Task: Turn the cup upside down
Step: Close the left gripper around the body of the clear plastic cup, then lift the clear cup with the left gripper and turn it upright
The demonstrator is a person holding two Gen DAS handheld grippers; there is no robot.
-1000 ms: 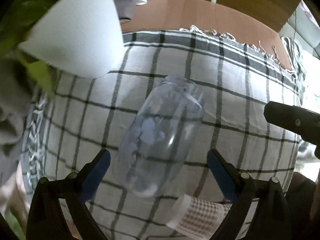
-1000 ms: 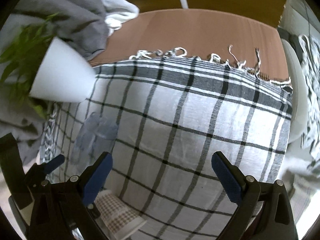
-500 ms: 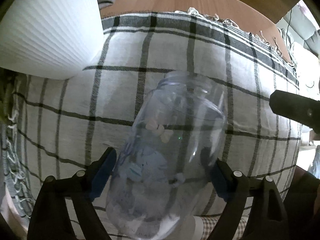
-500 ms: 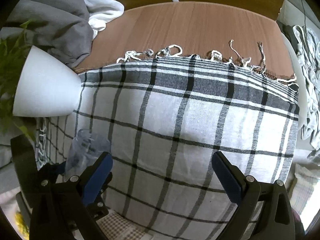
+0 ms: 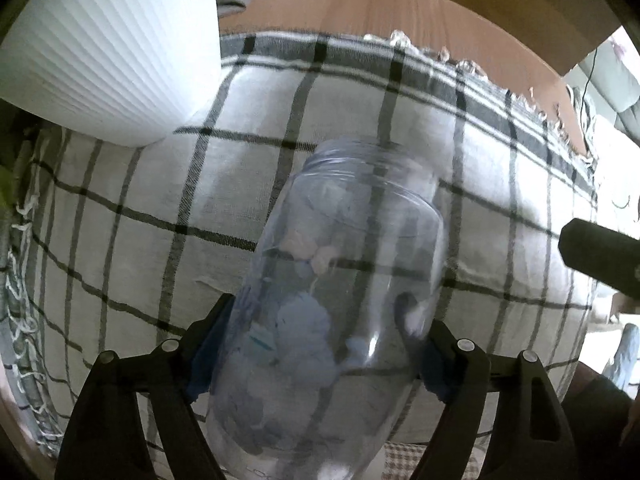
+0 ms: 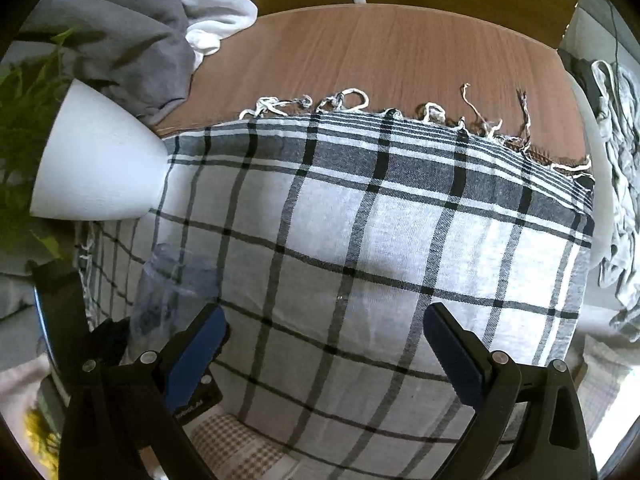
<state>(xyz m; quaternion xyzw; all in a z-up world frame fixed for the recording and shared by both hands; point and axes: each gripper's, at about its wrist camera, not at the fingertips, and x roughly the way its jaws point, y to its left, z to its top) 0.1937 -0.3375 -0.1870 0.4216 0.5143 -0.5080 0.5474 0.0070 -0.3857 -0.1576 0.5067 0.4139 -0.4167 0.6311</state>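
A clear plastic cup (image 5: 328,304) with pale blue print lies tilted on the checked cloth (image 5: 136,224), its mouth pointing away from me. My left gripper (image 5: 320,344) is shut on the cup, a blue pad pressed to each side near its base. The cup also shows in the right wrist view (image 6: 172,284) at lower left, next to the left gripper's body. My right gripper (image 6: 324,344) is open and empty above the cloth (image 6: 400,240), to the right of the cup.
A white ribbed plant pot (image 5: 108,48) stands at the cloth's left edge, close behind the cup; it shows with green leaves in the right wrist view (image 6: 100,168). Grey and white clothes (image 6: 132,28) lie on the wooden table (image 6: 400,52). A brown-checked paper cup (image 6: 236,444) lies near the front.
My left gripper moved forward around the cup and closed on it. The right gripper drifted slightly and stayed open.
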